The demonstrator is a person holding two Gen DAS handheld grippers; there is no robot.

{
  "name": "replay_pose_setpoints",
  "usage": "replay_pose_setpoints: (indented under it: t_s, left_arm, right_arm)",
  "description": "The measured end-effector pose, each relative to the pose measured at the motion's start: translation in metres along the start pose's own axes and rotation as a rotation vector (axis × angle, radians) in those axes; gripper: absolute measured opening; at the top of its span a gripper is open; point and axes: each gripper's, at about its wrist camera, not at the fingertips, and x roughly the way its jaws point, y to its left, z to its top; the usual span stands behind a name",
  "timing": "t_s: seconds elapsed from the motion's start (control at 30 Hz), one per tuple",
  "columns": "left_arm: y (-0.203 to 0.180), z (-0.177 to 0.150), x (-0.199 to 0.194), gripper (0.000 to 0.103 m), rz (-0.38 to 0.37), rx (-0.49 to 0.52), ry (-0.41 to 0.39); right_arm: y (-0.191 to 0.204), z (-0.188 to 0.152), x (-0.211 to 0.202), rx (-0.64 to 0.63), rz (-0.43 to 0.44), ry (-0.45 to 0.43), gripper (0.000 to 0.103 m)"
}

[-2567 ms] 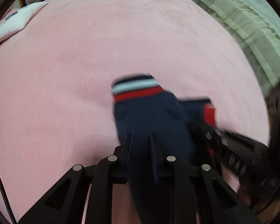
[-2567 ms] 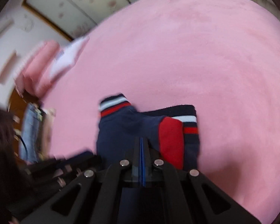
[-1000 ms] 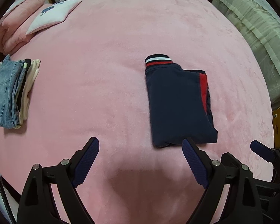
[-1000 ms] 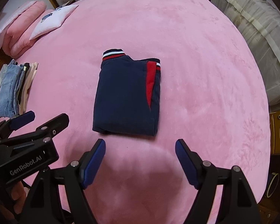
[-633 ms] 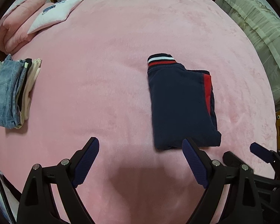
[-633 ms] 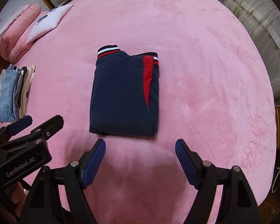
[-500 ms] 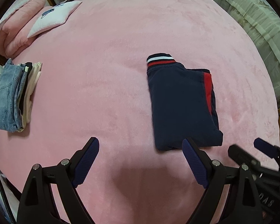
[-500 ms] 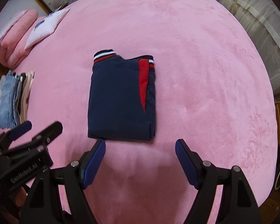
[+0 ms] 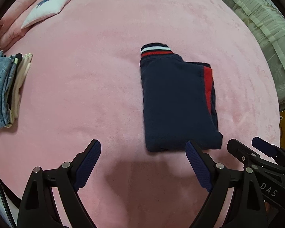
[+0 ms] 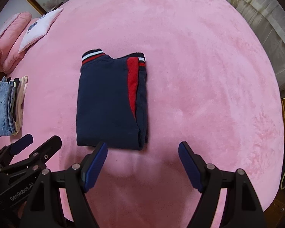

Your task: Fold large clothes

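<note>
Left wrist: folded navy garment [image 9: 172,102] seemingly clear of pink bedspread [image 9: 85,76] edges.

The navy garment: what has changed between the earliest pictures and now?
Both grippers let go: the left gripper and right gripper, earlier shut on the navy garment, now stand open above it. It lies folded on the pink blanket. The stack of jeans is unchanged.

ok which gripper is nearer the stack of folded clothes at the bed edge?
Left. The left gripper hangs between the stack of folded clothes and the folded navy garment; the right gripper sits beyond the garment's far side.
</note>
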Motion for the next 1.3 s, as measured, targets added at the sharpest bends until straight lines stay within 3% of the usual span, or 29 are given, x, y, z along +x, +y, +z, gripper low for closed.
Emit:
replay_pose_setpoints:
  t_s: [0.33, 0.63, 1.1, 1.2, 1.23, 1.27, 1.3]
  left_arm:
    - [0.006, 0.022, 0.075, 0.089, 0.0, -0.002, 0.101]
    - [0.01, 0.037, 0.108, 0.098, -0.085, -0.031, 0.108]
    - [0.021, 0.057, 0.142, 0.1, -0.261, -0.119, 0.167]
    - [0.02, 0.059, 0.143, 0.098, -0.277, -0.118, 0.169]
    - [0.018, 0.06, 0.143, 0.093, -0.276, -0.109, 0.164]
    - [0.017, 0.06, 0.141, 0.082, -0.284, -0.102, 0.155]
    - [0.015, 0.059, 0.139, 0.073, -0.306, -0.097, 0.147]
  right_arm:
    - [-0.022, 0.023, 0.077, 0.119, 0.138, 0.087, 0.077]
    - [-0.041, 0.032, 0.112, 0.214, 0.332, 0.093, 0.078]
    - [-0.05, 0.042, 0.132, 0.264, 0.494, 0.092, 0.081]
    - [-0.045, 0.046, 0.132, 0.229, 0.523, 0.094, 0.075]
    - [-0.044, 0.047, 0.132, 0.216, 0.55, 0.095, 0.064]
    - [-0.043, 0.048, 0.134, 0.212, 0.579, 0.1, 0.055]
    - [-0.042, 0.05, 0.138, 0.209, 0.592, 0.111, 0.055]
